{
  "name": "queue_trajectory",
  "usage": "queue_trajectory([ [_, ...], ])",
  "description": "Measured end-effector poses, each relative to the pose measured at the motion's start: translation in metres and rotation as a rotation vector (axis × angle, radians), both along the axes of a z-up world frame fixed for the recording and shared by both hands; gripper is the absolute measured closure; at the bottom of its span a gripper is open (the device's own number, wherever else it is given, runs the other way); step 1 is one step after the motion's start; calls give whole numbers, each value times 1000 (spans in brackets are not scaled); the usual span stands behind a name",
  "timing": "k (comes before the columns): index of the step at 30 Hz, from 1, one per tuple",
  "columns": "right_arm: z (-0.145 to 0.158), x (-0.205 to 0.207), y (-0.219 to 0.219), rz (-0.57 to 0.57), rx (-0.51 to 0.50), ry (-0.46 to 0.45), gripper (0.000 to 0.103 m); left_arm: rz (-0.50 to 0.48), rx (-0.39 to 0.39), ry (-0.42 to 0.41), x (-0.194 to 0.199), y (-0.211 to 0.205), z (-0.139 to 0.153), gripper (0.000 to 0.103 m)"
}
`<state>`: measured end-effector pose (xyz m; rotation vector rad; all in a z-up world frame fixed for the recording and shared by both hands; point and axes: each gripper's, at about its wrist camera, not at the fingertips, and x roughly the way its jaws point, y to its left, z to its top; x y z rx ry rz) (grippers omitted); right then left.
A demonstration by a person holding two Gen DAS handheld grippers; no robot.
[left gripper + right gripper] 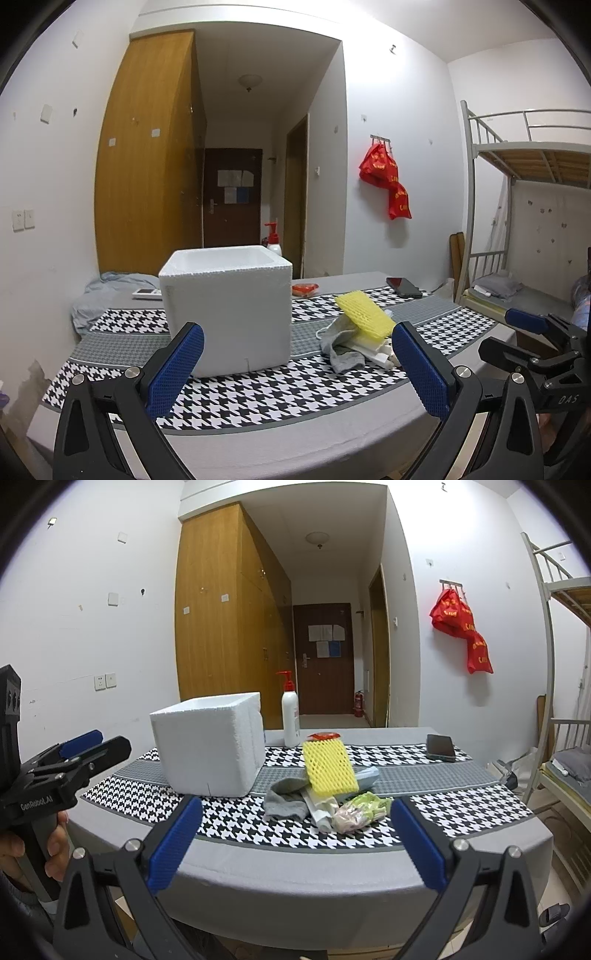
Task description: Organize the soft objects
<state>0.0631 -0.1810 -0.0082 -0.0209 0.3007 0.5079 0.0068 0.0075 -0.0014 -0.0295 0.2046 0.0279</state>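
The left gripper stood with its blue-padded jaws spread wide and nothing between them, held above the near edge of the table, which was draped in a grey cloth with black-and-white houndstooth bands. The right gripper was likewise released and empty, short of the table's near edge. The soft objects lay in one heap on the cloth, just right of the white open-topped foam box: a yellow foam mesh sleeve propped tilted on top, a crumpled grey fabric piece at the heap's left, and a green-and-pink patterned cloth item at its near right. White items lay beneath; their nature could not be determined. A dark phone rested well apart at the far right. A white pump bottle with a red top stood behind the box.
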Motion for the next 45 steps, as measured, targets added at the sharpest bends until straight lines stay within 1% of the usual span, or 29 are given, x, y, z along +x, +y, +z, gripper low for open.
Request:
queue_trajectory([
  [11, 3, -1, 2, -2, 2, -3, 0, -2, 7, -7, -3, -2, 2, 1],
  [25, 5, 4, 3, -4, -7, -5, 0, -11, -21, -3, -1, 2, 3, 1],
  [34, 6, 17, 4, -15, -14, 7, 0, -33, -26, 36, 19, 1, 3, 1],
  [40, 7, 32, 5, -27, -25, 28, 0, -64, -19, 63, 36, -5, 4, 1],
  [45, 7, 43, 5, -43, -43, 46, 0, -95, -17, 101, 51, -9, 0, 1],
])
